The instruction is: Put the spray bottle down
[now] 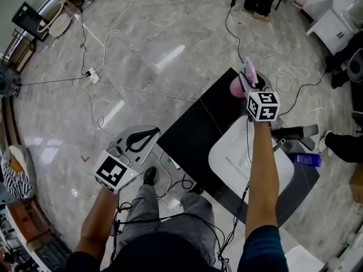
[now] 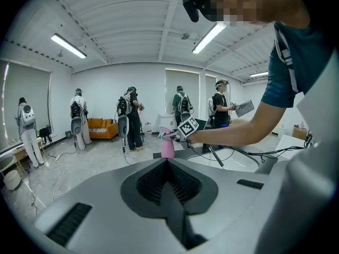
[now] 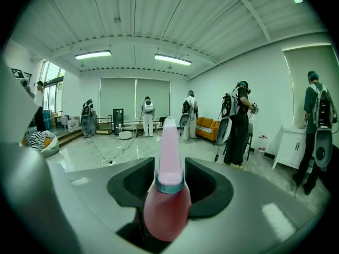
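A pink spray bottle point(image 1: 236, 87) stands upright on the far corner of the black table point(image 1: 195, 130). My right gripper point(image 1: 248, 73) reaches over the table and straddles its top. In the right gripper view the spray bottle point(image 3: 167, 208) rises between the two black pads point(image 3: 132, 187), with thin gaps at its neck, so the right gripper point(image 3: 170, 169) is open around it. My left gripper point(image 1: 143, 137) hangs beside the table's left edge over the floor, shut and empty. The left gripper point(image 2: 168, 165) looks across at the spray bottle point(image 2: 167, 148).
A white basin point(image 1: 227, 158) is set into the table under my right forearm. A blue bottle point(image 1: 308, 160) and a dark faucet-like bar point(image 1: 296, 132) lie to the right. Cables and a power strip point(image 1: 93, 77) trail over the marble floor. Several people stand across the room.
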The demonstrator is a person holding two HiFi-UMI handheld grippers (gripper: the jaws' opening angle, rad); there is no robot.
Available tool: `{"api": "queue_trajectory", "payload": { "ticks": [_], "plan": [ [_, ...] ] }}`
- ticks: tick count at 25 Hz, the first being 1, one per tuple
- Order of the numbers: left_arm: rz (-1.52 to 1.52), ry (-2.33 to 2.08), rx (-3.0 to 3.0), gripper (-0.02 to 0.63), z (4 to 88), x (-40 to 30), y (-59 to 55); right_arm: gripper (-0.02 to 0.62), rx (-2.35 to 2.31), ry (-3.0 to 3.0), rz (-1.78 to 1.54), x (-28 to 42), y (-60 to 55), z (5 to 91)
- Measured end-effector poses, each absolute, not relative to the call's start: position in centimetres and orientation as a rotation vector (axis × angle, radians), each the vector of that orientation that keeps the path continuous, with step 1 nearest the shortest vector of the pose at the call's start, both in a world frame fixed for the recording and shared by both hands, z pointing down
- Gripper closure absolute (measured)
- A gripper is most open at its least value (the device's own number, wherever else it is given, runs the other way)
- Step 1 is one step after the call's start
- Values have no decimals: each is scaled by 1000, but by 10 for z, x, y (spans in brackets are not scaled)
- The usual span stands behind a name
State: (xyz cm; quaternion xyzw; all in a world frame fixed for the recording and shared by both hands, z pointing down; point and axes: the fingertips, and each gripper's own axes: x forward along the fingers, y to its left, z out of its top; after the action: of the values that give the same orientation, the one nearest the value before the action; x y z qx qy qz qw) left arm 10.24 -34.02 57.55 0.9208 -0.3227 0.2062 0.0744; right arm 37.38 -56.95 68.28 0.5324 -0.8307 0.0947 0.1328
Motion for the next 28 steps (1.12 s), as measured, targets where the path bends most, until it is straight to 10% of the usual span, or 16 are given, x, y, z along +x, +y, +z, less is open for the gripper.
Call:
{"api": "queue_trajectory", "payload": {
  "ticks": [6,20,24,28],
  "plan": [
    [622,-958,2783,601,561,99,-338,294,1573,-2362,292,383,-563,668],
    [492,-891,2943,601,465,103,-341,285,1776,-2356,208,388,-475,508],
    [449,-852,3004,601,428,103,-335,508,1710,-2466,162,347,-415,446],
    [415,-800,3066,601,392,104,-321,584,1694,-2542,143,307,-350,395]
  ]
}}
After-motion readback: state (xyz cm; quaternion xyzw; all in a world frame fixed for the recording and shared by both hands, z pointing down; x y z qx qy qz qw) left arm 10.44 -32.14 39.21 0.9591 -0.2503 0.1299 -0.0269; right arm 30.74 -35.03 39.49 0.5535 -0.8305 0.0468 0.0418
